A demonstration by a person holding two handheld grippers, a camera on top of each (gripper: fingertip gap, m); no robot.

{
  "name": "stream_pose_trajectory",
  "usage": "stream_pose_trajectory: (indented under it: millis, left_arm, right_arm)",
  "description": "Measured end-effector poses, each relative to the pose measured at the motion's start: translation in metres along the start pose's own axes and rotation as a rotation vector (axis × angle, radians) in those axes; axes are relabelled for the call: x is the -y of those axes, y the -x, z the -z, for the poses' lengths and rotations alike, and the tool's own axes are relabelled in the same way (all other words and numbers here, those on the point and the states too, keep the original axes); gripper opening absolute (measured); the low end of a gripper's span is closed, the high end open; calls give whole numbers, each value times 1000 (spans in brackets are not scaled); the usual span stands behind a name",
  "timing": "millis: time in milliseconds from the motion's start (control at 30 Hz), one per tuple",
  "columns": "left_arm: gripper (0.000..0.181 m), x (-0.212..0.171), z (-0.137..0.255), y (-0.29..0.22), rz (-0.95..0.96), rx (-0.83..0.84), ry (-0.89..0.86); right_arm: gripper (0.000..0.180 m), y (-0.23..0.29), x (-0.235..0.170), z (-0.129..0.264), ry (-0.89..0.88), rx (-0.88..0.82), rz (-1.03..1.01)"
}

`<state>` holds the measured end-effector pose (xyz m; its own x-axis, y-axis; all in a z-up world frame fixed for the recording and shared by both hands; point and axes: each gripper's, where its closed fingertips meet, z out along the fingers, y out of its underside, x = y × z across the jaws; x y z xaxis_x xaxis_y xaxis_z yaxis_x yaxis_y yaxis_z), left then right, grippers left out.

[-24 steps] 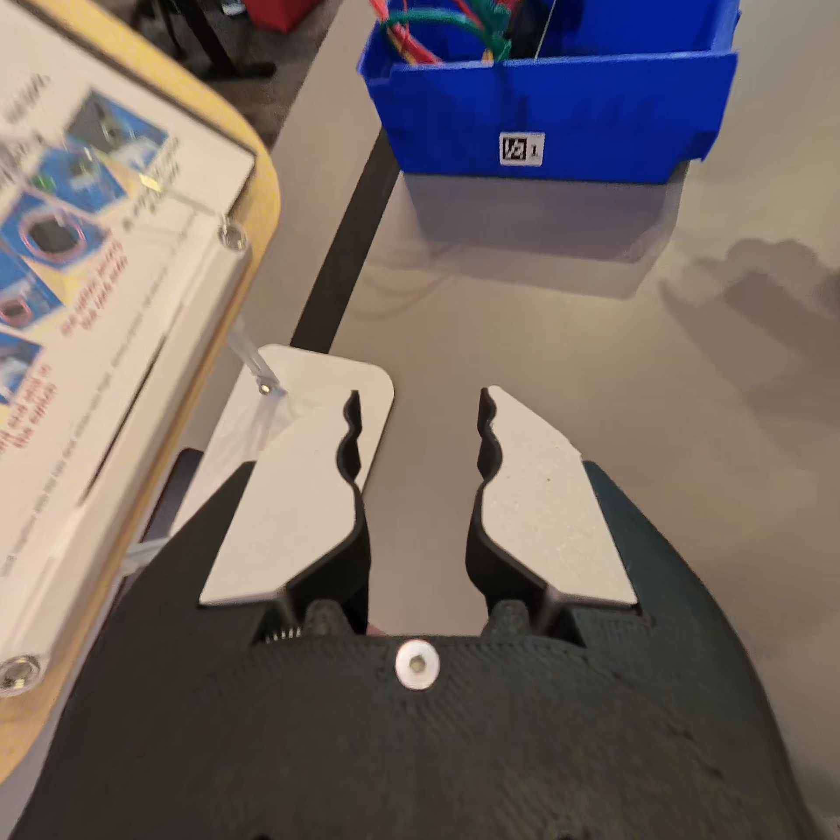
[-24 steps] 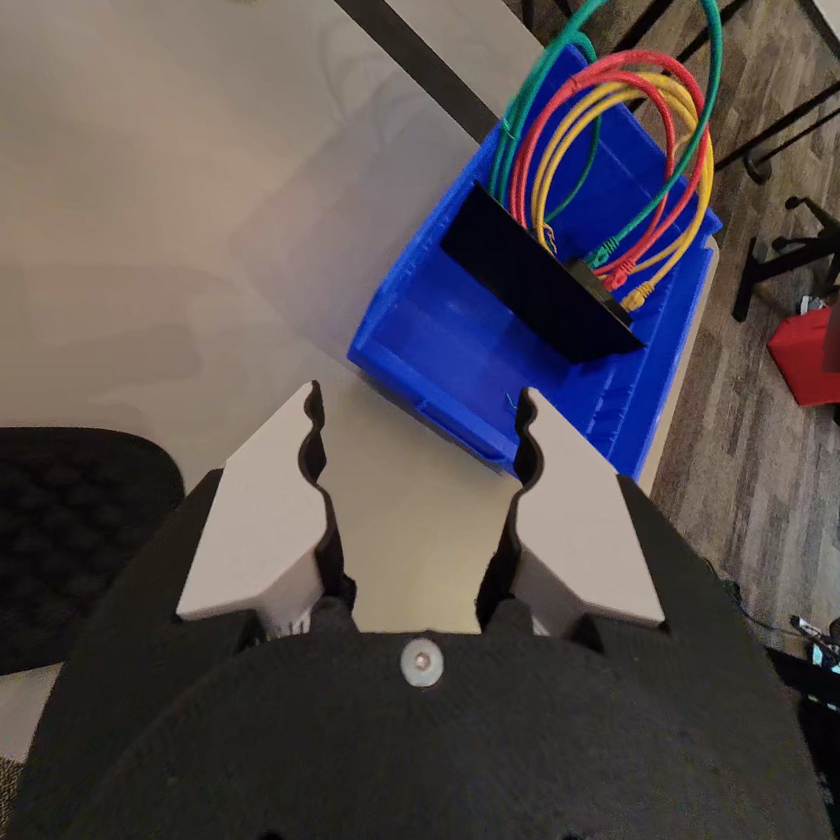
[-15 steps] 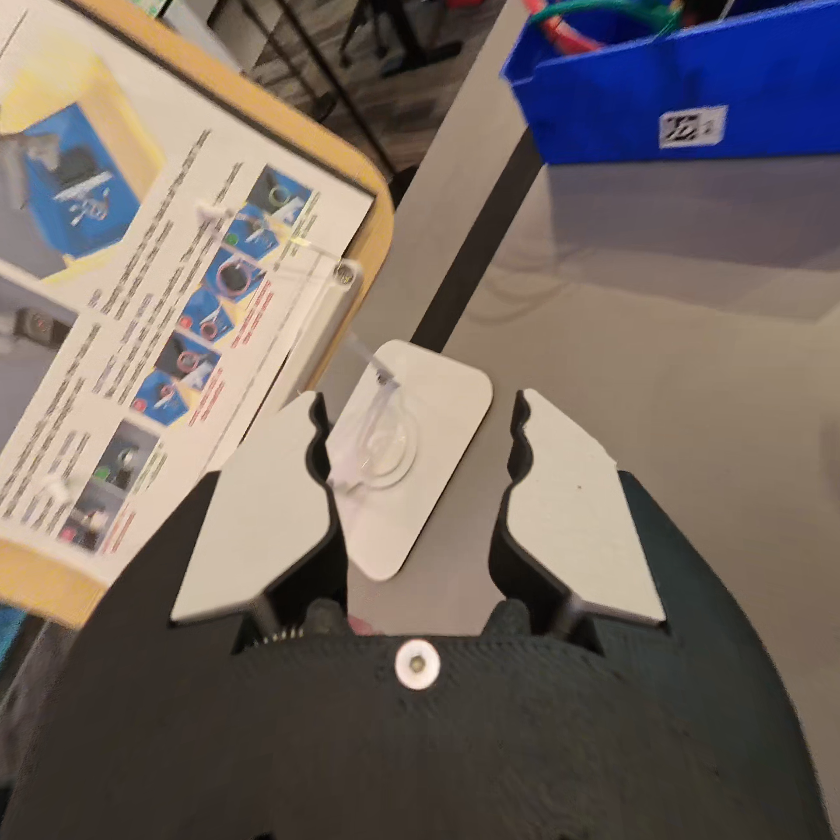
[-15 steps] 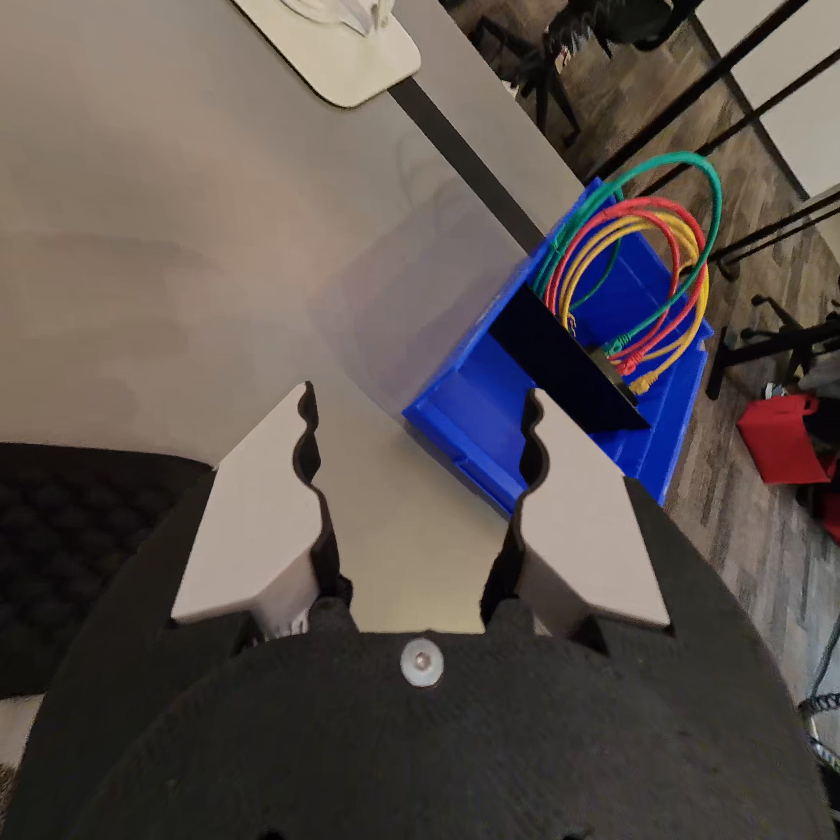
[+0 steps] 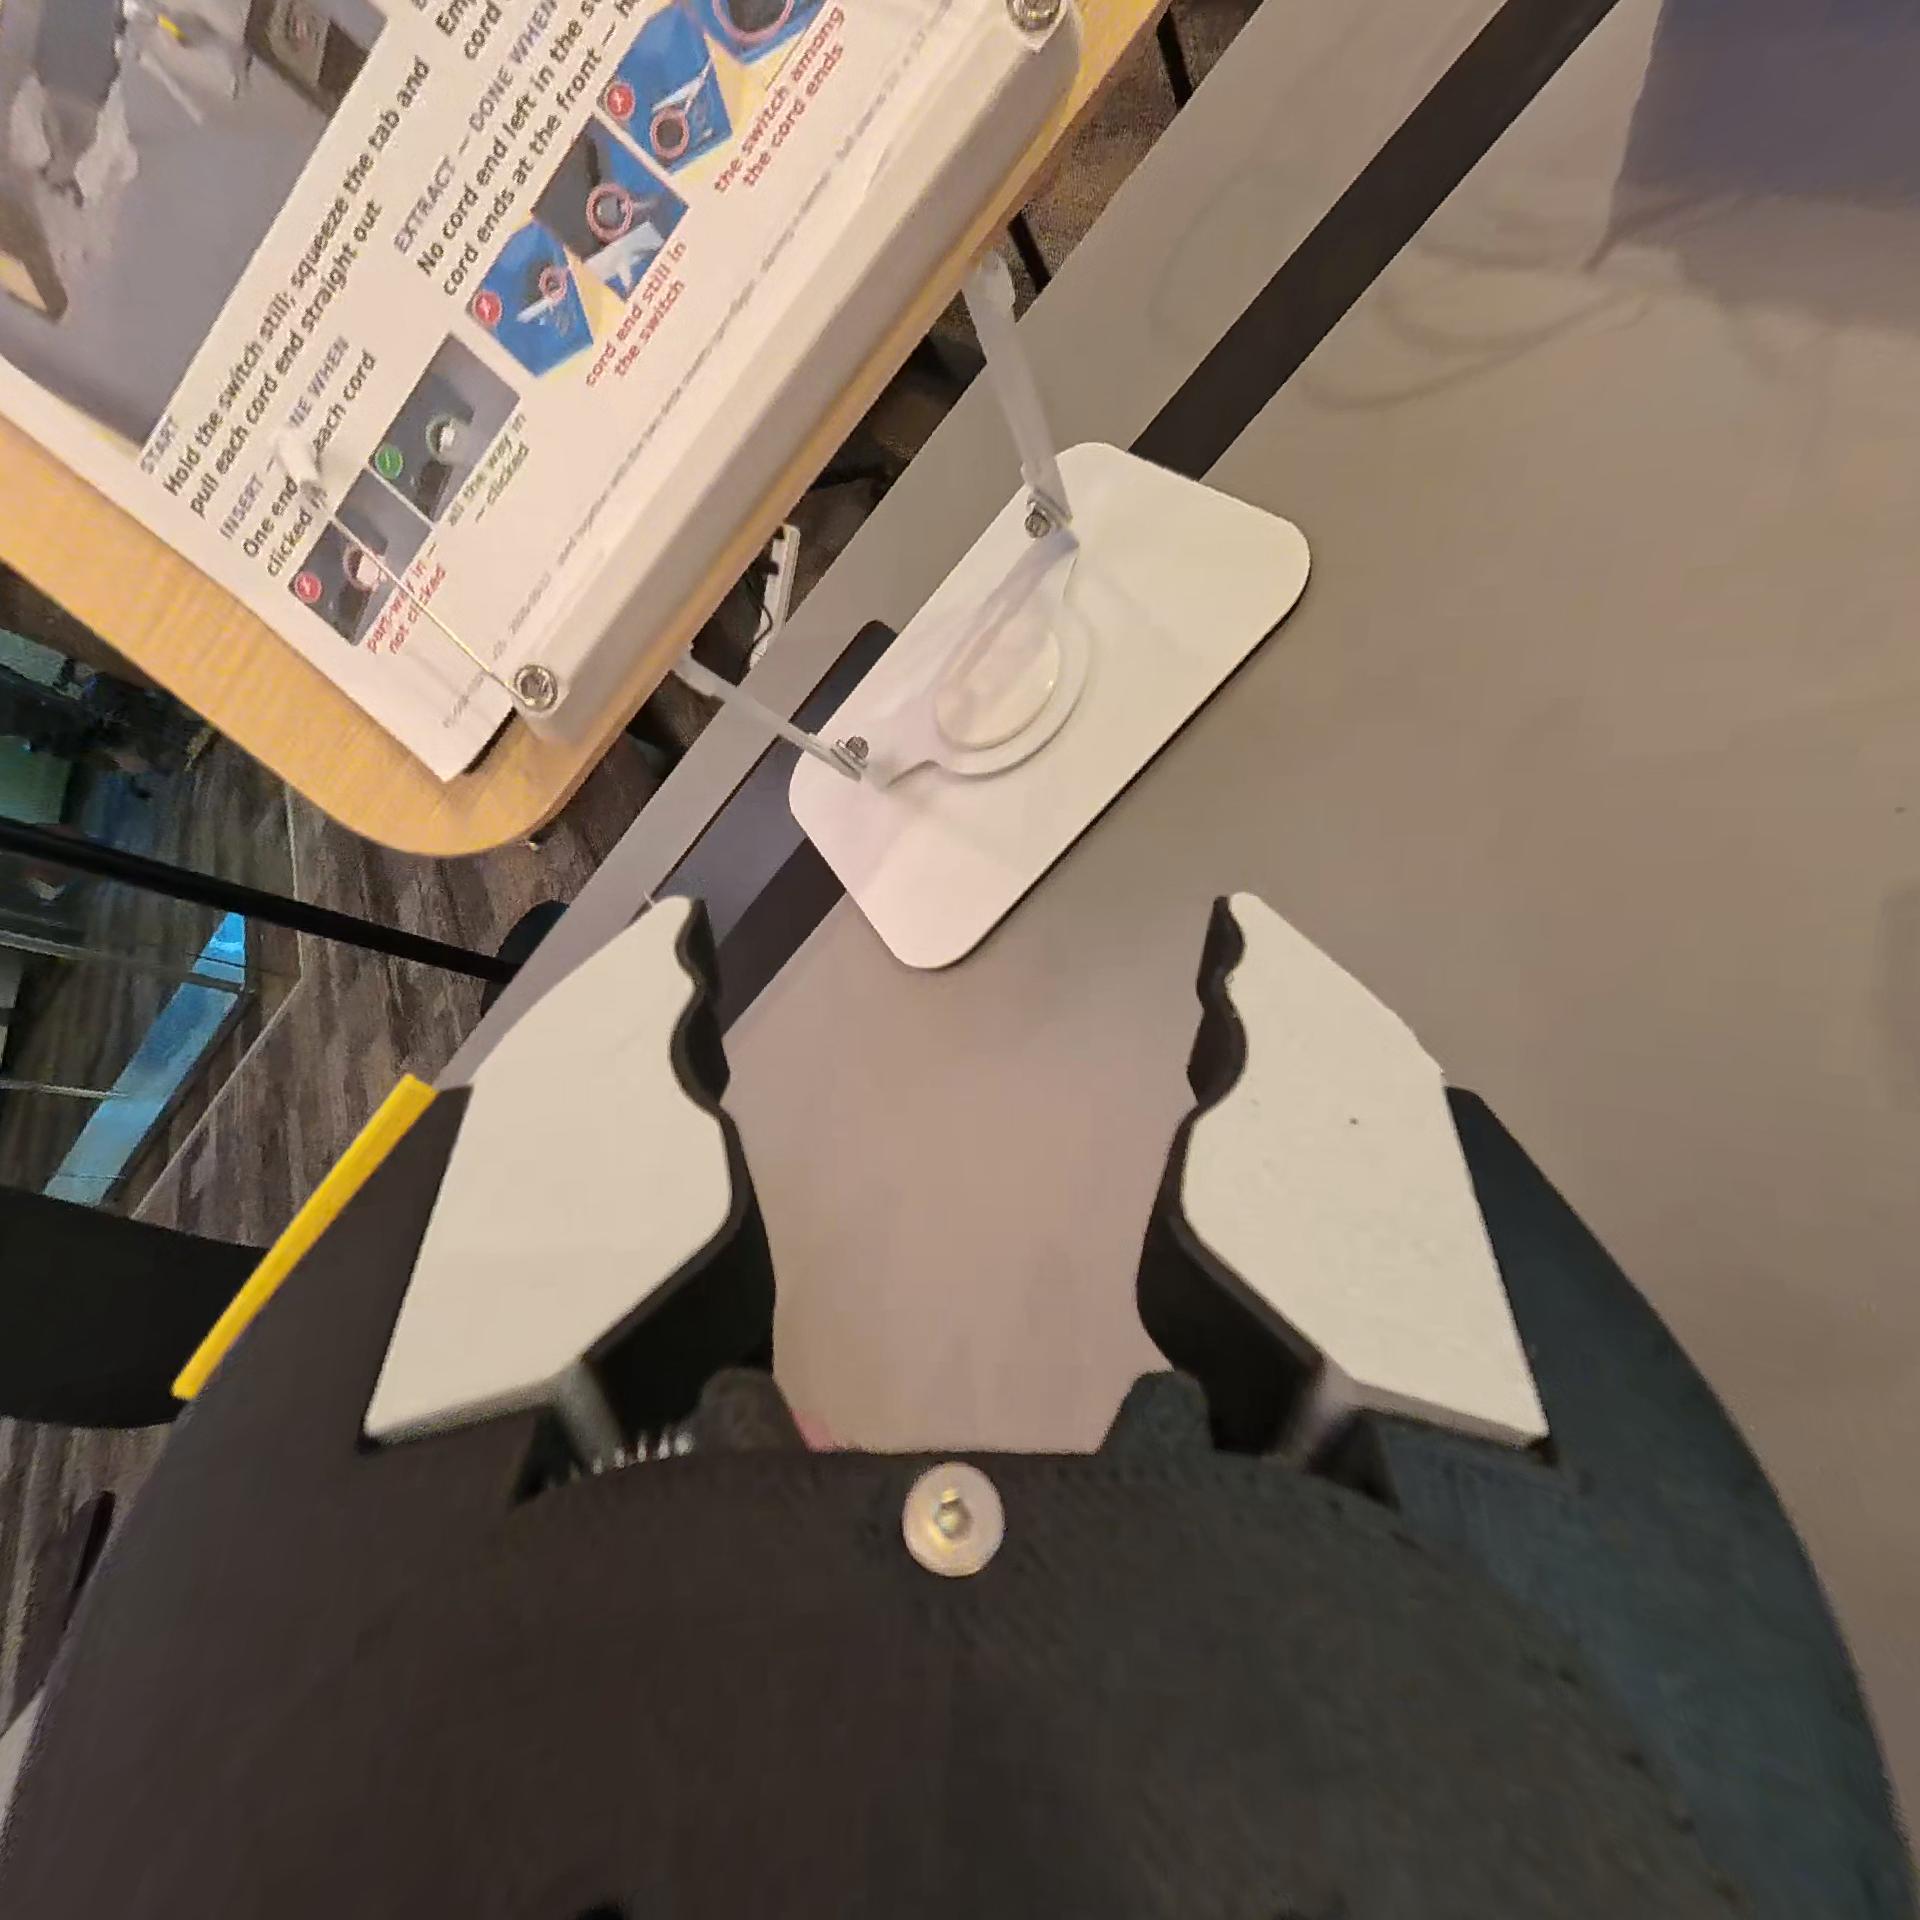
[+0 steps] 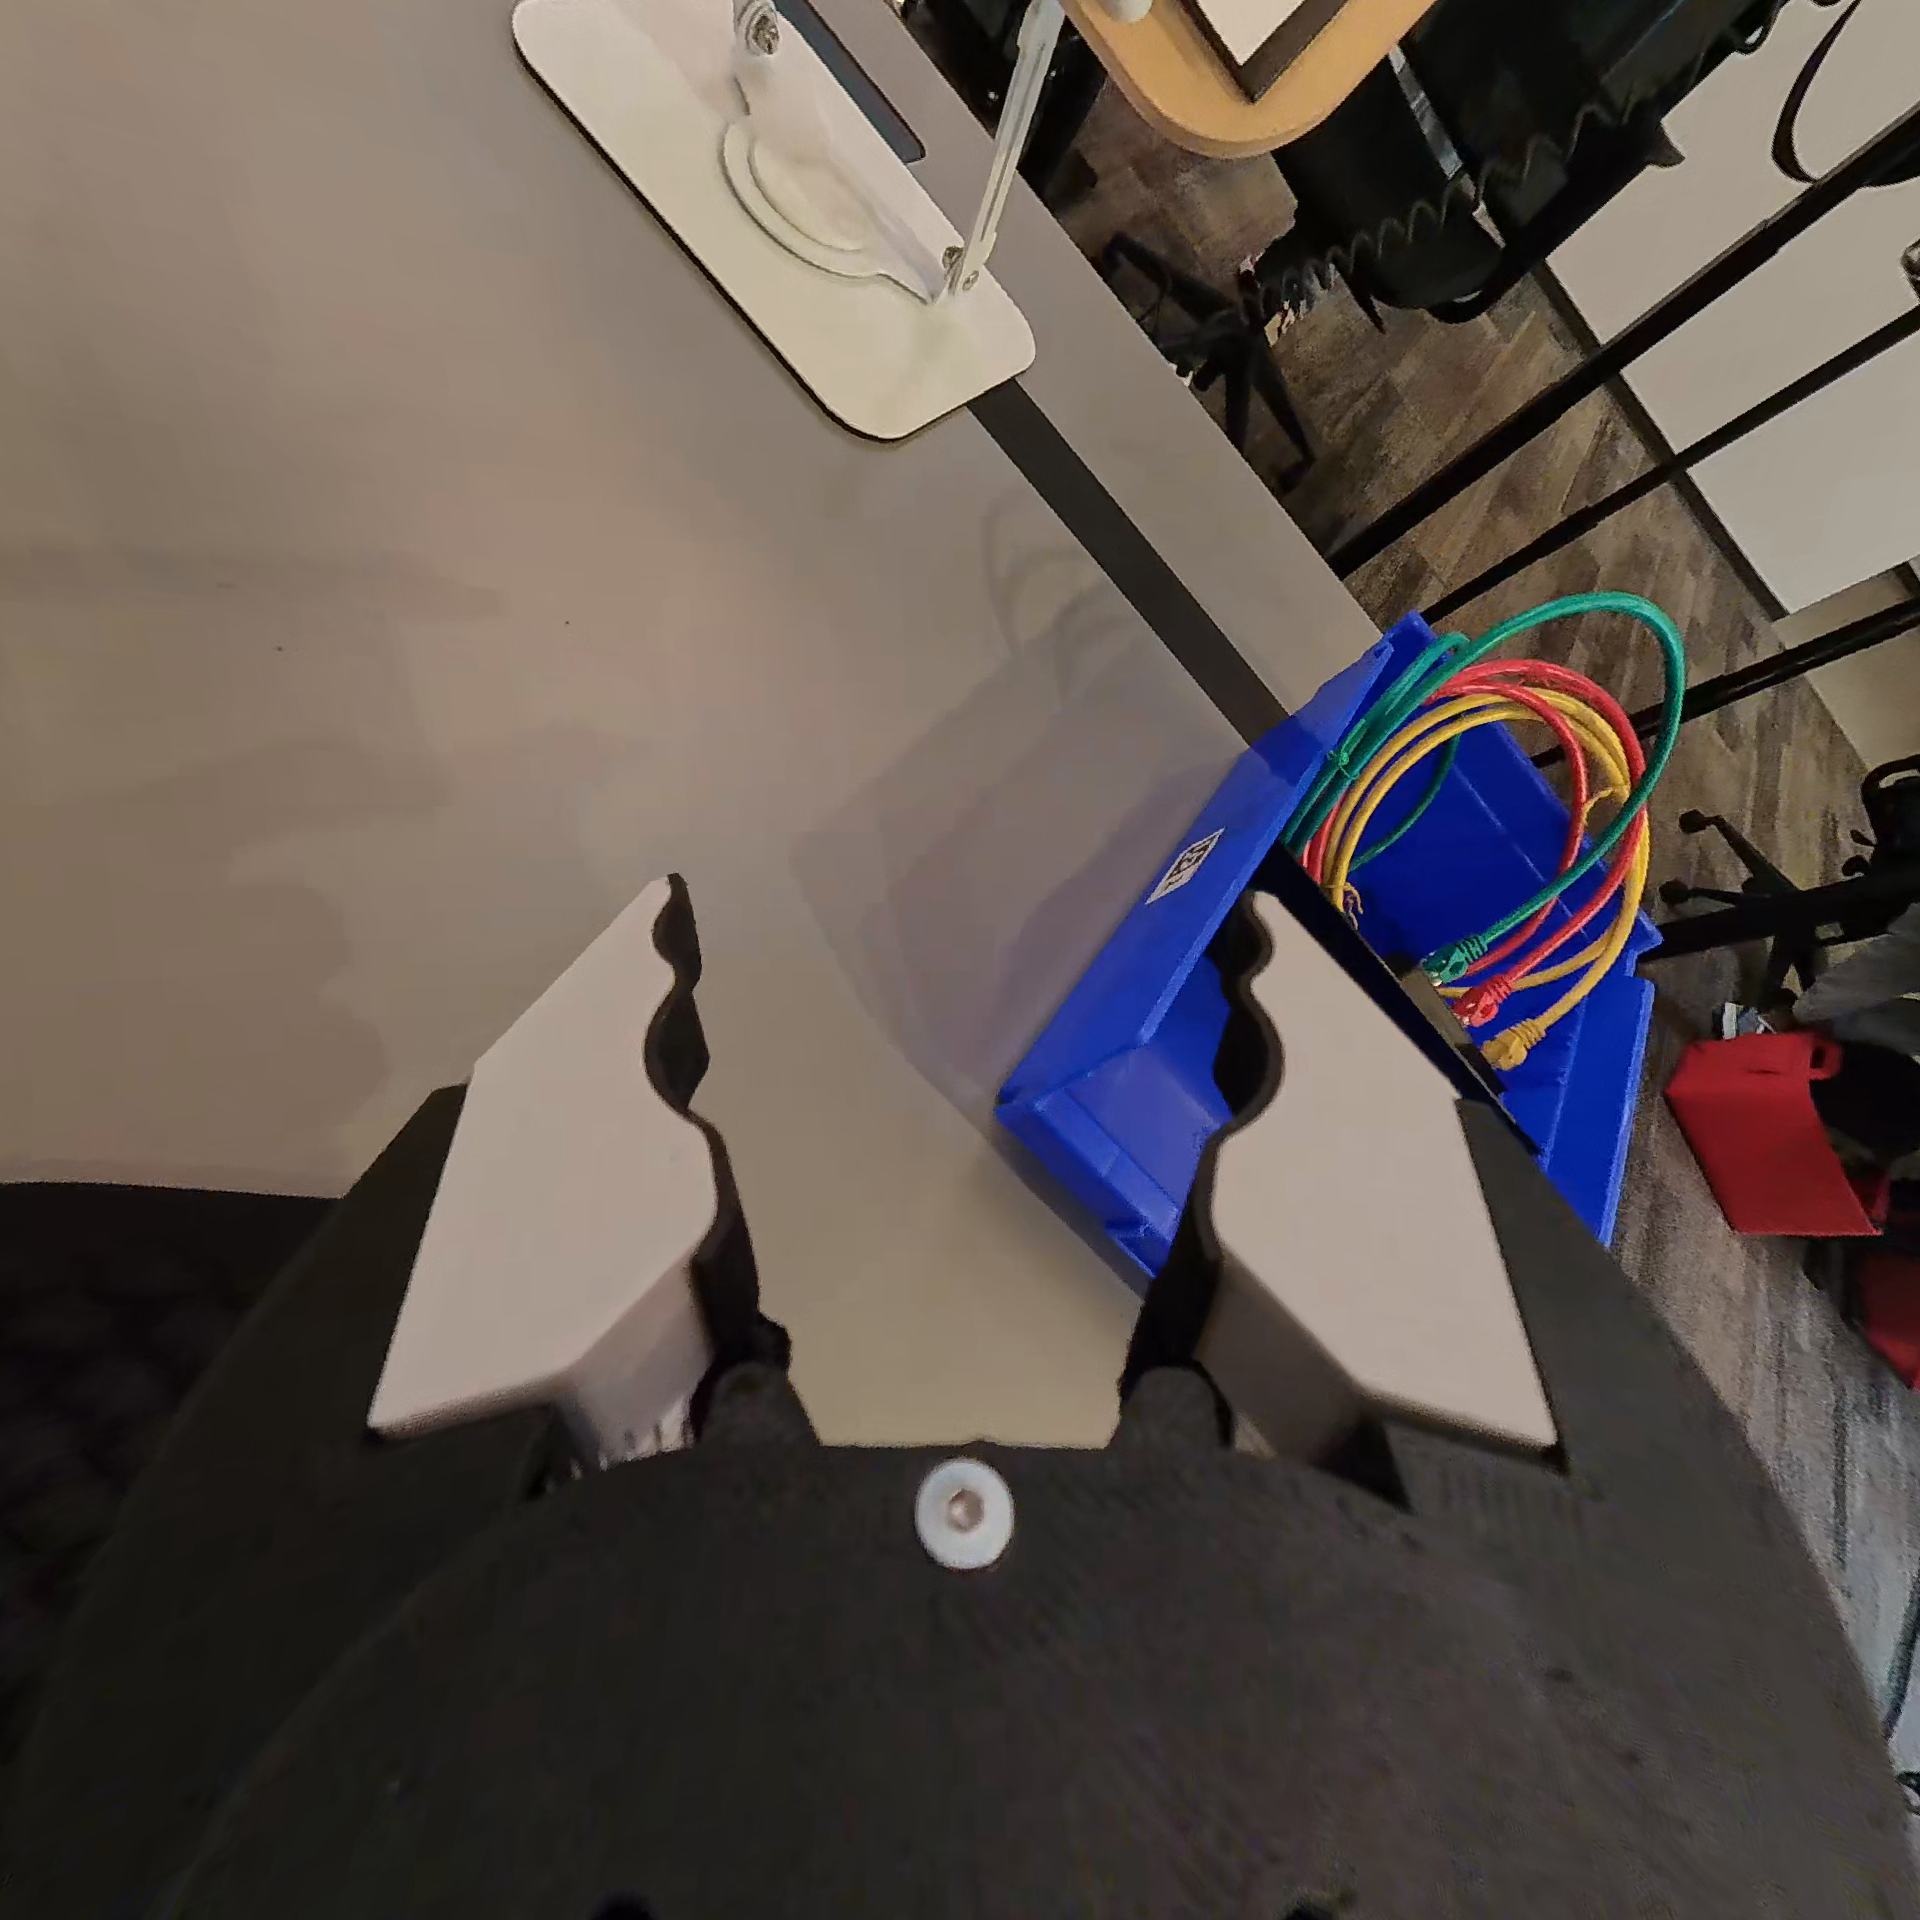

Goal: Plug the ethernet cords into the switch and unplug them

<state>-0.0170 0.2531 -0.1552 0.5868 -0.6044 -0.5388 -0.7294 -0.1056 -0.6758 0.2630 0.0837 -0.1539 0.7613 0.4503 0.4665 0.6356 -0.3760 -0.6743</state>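
Observation:
In the right wrist view a blue bin [image 6: 1122, 1049] stands on the grey table's right edge. A black switch [image 6: 1392, 966] stands upright inside it, partly hidden by my right finger. Green [image 6: 1621, 623], red [image 6: 1538, 686] and yellow [image 6: 1455, 727] ethernet cords loop above it, their ends at the switch's ports. My right gripper [image 6: 961, 894] is open and empty, above the table, left of and short of the bin. My left gripper [image 5: 956, 914] is open and empty over the table; the bin is out of its view.
A white stand base [image 5: 1049, 707] lies on the table just ahead of the left gripper and holds up a wooden board with an instruction sheet [image 5: 416, 312]. The base also shows in the right wrist view [image 6: 769, 208]. A black seam [image 6: 1122, 551] crosses the table. A red object [image 6: 1756, 1143] sits on the floor.
Both grippers have drawn back and swung left. The bin has slid out of the left view and moved to the right in the right view. Both stay open.

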Motion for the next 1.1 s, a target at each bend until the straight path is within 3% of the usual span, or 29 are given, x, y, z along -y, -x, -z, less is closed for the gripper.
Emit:
stream_pose_trajectory:
  millis: [267, 500, 600, 800, 900, 967, 1100]
  left_arm:
    - [90, -39, 23, 29, 27, 54, 21]
    - [98, -157, 67, 150, 255, 224, 100]
    - [95, -215, 90, 196, 371, 287, 135]
    - [103, -322, 106, 237, 570, 328, 245]
    - [106, -337, 100, 236, 645, 280, 201]
    - [106, -340, 93, 233, 685, 227, 183]
    - [103, -343, 77, 220, 794, 75, 142]
  right_arm:
    - [104, -37, -32, 8, 63, -108, -19]
    - [104, -148, -107, 34, 85, -320, -302]
    - [107, -185, -144, 29, 53, -335, -466]
    - [86, -199, -212, -16, 212, -219, -577]
    - [71, -194, -224, -39, 224, -140, -606]
    - [45, -190, -224, -49, 197, -93, -615]
    - [28, -181, -227, -66, 194, -29, -603]
